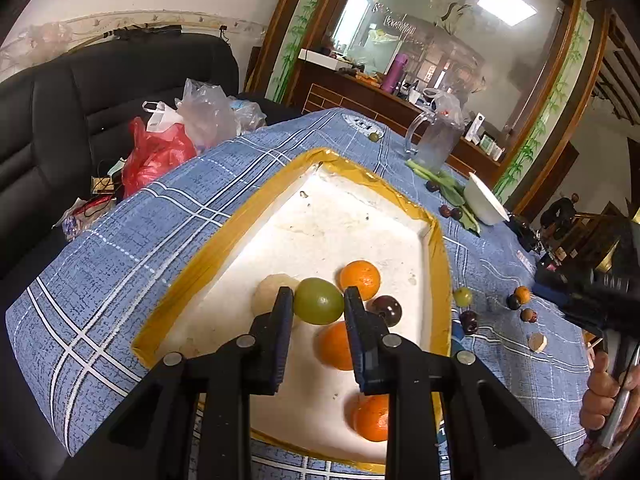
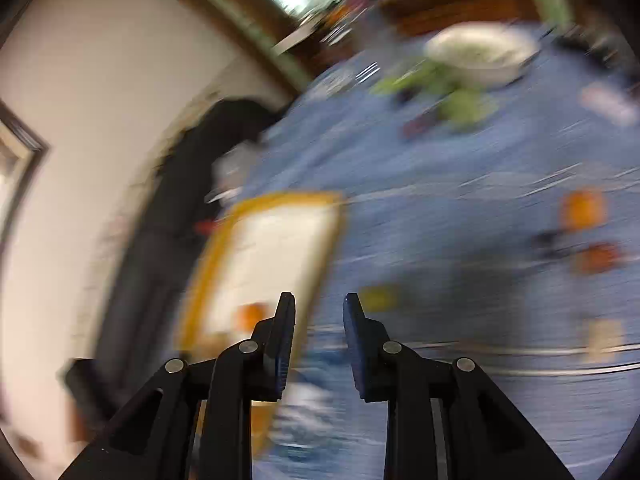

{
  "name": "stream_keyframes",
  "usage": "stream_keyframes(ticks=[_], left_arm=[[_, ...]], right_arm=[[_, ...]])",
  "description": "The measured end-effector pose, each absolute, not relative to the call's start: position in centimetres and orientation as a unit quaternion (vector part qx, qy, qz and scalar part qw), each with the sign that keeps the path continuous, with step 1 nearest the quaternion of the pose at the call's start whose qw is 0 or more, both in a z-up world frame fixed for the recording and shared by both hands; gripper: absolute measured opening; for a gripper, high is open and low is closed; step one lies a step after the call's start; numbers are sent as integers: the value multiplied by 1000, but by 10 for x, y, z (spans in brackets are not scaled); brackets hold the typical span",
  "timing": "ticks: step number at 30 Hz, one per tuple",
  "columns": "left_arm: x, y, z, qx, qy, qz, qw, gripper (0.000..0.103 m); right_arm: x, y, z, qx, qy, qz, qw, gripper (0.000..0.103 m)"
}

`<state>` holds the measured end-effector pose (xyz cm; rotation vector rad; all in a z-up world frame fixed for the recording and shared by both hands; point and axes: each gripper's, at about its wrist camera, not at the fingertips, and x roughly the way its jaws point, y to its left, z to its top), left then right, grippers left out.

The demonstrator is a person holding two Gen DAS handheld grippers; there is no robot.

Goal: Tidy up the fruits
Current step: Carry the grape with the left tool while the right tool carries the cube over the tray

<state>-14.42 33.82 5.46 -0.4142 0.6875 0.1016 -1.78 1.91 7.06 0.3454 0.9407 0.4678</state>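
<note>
Squarely over a white foam tray edged in yellow tape (image 1: 224, 240), the left gripper (image 1: 319, 300) points forward and down, its two black fingers clamped on a round green fruit (image 1: 318, 301) held above the tray floor. Below and around it lie three round orange citrus fruits — one just beyond the right finger (image 1: 360, 279), one under the grip (image 1: 335, 346), one nearest the camera (image 1: 372, 418) — with a pale beige round fruit (image 1: 269, 292) to the left and a dark purple plum (image 1: 387, 310) to the right. Outside the tray, on the blue plaid tablecloth (image 1: 132, 248), sit a second small green fruit (image 1: 463, 296), a dark cherry-like fruit (image 1: 469, 321), a small orange fruit (image 1: 522, 294) and a pale cut piece (image 1: 537, 342). Farther back stand a clear plastic jug (image 1: 434, 140), a white bowl (image 1: 486, 200) and green leaves (image 1: 452, 192); red and clear plastic bags (image 1: 160, 152) rest on a black sofa (image 1: 100, 92). At the right edge the person's hand (image 1: 604, 396) grips the other tool's handle.

From the right wrist the scene is heavily blurred — the right gripper (image 2: 319, 304) hangs above the cloth with its fingers apart and nothing between them, aimed just past the tray's (image 2: 320, 240) right edge. A yellowish-green smear (image 2: 378, 298) lies just beyond the right finger; orange smears (image 2: 582, 208) show well to the right.
</note>
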Motion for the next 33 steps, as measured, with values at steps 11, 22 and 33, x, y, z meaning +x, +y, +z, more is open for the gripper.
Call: stream_keyframes(ticks=[11,22,33], left_arm=[[-140,323,53,-192,344,46,918,25],[-137,325,50,-193,354,55,914,25],[-131,324,42,-184,366,63,910,25]], right_arm=[[-20,-68,15,122,486,66,863,28],[-32,-26,41,95,447,124,881,17],[-39,102,57,89,456,284,839,18]])
